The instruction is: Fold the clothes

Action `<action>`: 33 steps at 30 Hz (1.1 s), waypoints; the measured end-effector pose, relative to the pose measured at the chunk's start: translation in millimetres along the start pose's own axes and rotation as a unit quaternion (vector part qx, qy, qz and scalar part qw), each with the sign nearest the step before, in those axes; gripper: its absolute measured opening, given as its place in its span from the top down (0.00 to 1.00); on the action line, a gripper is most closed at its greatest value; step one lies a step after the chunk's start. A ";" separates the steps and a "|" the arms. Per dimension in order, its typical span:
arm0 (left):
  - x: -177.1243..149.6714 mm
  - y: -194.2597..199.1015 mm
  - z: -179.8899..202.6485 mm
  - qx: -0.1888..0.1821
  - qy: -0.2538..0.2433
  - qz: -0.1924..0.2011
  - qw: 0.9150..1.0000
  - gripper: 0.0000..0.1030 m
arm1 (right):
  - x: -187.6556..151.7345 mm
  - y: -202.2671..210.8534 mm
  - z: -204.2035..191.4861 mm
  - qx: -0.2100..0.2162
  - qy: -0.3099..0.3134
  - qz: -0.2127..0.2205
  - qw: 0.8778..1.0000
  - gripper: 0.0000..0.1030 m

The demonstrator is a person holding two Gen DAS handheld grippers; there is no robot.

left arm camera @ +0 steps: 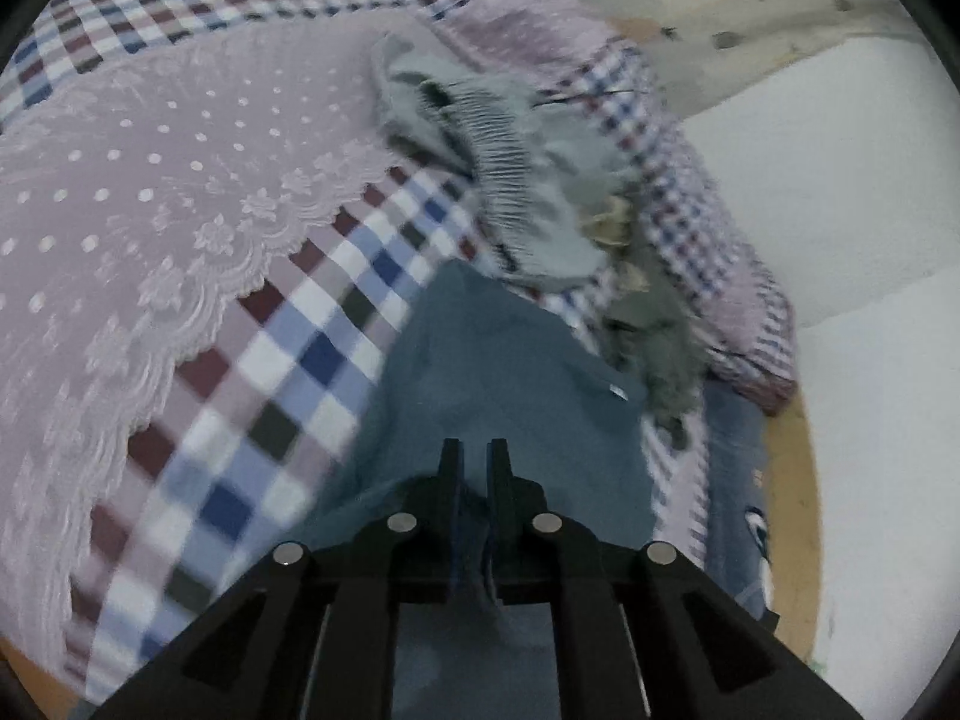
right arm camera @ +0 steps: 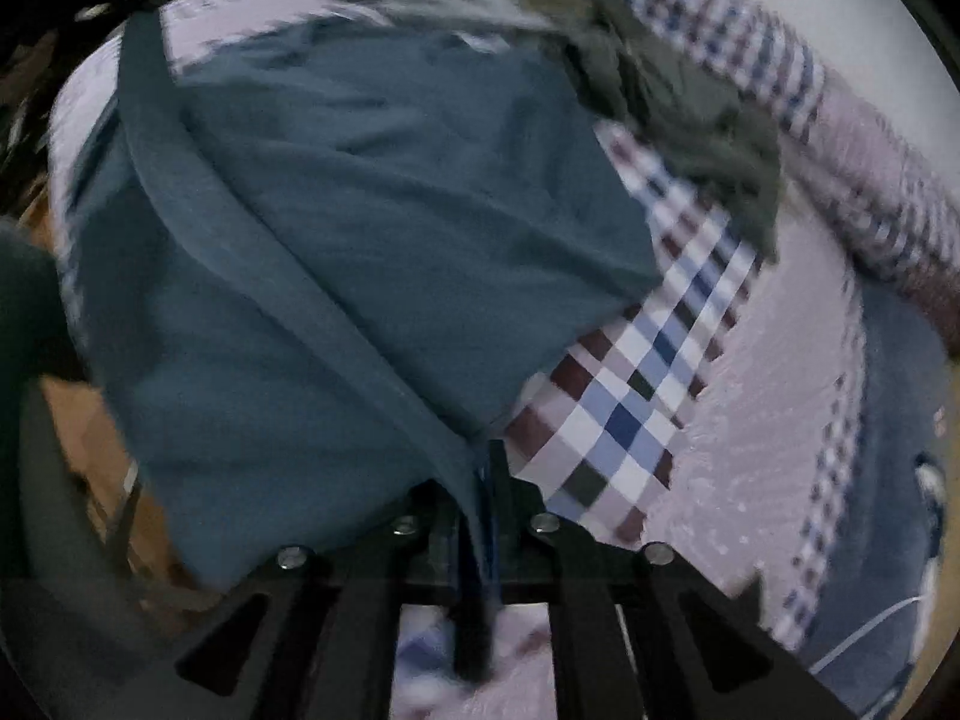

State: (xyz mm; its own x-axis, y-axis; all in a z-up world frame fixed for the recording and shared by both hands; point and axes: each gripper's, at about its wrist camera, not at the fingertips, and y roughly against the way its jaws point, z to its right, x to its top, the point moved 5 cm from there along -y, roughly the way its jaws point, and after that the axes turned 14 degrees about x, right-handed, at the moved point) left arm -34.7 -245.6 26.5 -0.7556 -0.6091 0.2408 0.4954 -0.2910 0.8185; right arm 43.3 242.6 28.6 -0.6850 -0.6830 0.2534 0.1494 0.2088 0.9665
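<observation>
Left wrist view: a dark teal, soft knit cotton garment (left arm camera: 492,372) is seen lying on the bed with the checked red, blue and white bedsheet (left arm camera: 288,396), partly draped toward the bed's near edge. The left gripper (left arm camera: 474,462) is seen with its jaws nearly together and a fold of the teal fabric pinched between them; it is judged to be grasping the garment. A mauve lace-edged, dotted coverlet (left arm camera: 150,180) is spread farther back, and a crumpled grey pleated garment (left arm camera: 498,162) and an olive-grey crumpled cloth (left arm camera: 660,342) are heaped beyond the teal one. Right wrist view: the same teal garment (right arm camera: 360,210) fills most of the frame, a hemmed band running diagonally down into the right gripper (right arm camera: 483,468), whose jaws are nearly closed with the hem caught between them. The picture is motion-blurred. The cloth is judged light, limp and non-slippery; it will sag and bunch between grips, so hold is best taken at hems or corners, kept taut between both grippers.
</observation>
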 end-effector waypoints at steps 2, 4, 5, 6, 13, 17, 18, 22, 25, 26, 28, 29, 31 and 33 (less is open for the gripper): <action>13.7 -6.7 -8.0 -0.013 0.017 0.012 1.000 0.69 | 4.9 -19.0 27.2 0.009 -0.043 -0.004 0.999 0.79; 27.0 -12.2 -15.3 -0.027 0.032 0.028 0.999 0.35 | 5.5 -16.5 49.0 0.011 -0.083 0.012 0.996 0.67; 32.4 -13.8 -17.5 -0.034 0.032 0.042 0.998 0.22 | 5.8 -15.3 59.9 0.012 -0.102 0.020 0.994 0.62; 37.6 -16.7 -19.6 -0.040 0.026 0.058 0.997 0.21 | 6.3 -12.5 70.7 0.014 -0.123 0.030 0.992 0.59; 42.9 -64.1 -19.7 -0.029 -0.017 0.084 0.996 0.22 | 89.3 47.1 74.9 0.087 -0.185 0.188 0.961 0.50; 54.1 -75.1 -20.9 -0.034 -0.011 0.079 0.996 0.23 | 189.4 26.0 23.5 0.156 -0.120 0.201 0.960 0.48; 56.8 -78.1 -19.8 -0.035 -0.013 0.074 0.997 0.25 | 217.4 12.1 9.8 0.176 -0.109 0.194 0.959 0.48; 52.1 -96.0 0.2 -0.007 -0.084 0.041 0.996 0.32 | 311.0 -45.1 -33.9 0.238 -0.101 0.159 0.953 0.48; 41.1 -102.0 13.6 0.024 -0.141 0.028 0.989 0.35 | 369.5 -88.8 -59.4 0.274 -0.117 0.129 0.946 0.48; 39.4 -102.5 15.2 0.025 -0.147 0.028 0.988 0.35 | 386.1 -102.0 -65.5 0.287 -0.126 0.122 0.942 0.48; 38.2 -101.5 14.2 0.024 -0.151 0.029 0.988 0.37 | 410.2 -125.5 -74.9 0.303 -0.145 0.106 0.936 0.48; 39.2 -101.9 12.3 0.025 -0.147 0.028 0.988 0.44 | 418.9 -136.3 -78.6 0.307 -0.153 0.097 0.934 0.48; 41.2 -102.8 7.7 0.025 -0.139 0.026 0.990 0.54 | 431.5 -157.1 -84.2 0.299 -0.164 0.076 0.937 0.48; 42.8 -102.2 4.3 0.021 -0.132 0.024 0.991 0.55 | 441.2 -175.2 -89.0 0.287 -0.172 0.057 0.940 0.49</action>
State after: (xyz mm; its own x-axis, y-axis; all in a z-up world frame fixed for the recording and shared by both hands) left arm -119.5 -238.7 -44.6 -0.8202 -0.4062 0.4028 0.5192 -0.2330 0.8223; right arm -221.7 -157.6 -25.2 -0.8932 -0.3867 0.2293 -0.1069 0.6781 0.7272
